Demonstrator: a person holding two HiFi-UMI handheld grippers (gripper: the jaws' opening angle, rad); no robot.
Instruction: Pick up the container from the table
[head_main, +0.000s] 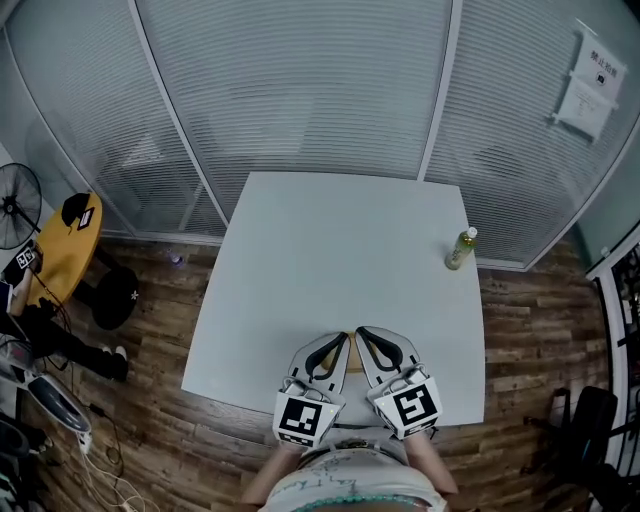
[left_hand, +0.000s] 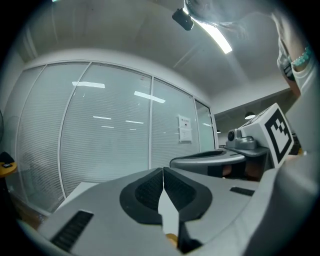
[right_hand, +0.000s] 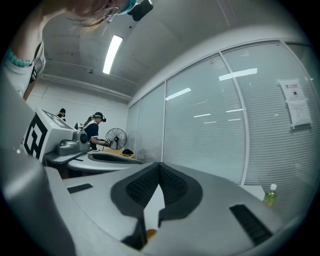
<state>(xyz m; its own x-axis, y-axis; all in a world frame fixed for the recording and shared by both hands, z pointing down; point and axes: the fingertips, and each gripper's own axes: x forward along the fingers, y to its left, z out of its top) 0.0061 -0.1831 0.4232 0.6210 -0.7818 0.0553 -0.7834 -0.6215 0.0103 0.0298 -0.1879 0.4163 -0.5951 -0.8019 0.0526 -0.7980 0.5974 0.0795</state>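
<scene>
A small bottle of yellow-green drink with a white cap stands upright near the right edge of the white table; the right gripper view shows this bottle far off at the lower right. My left gripper and right gripper sit side by side over the table's near edge, pointing level toward the far side. Both have their jaws pressed together with nothing between them, as the left gripper and the right gripper show in their own views. The bottle is well ahead and to the right of both.
Glass walls with blinds close off the far side. A round yellow side table and a standing fan are at the left on the wooden floor. Another person stands far off in the right gripper view.
</scene>
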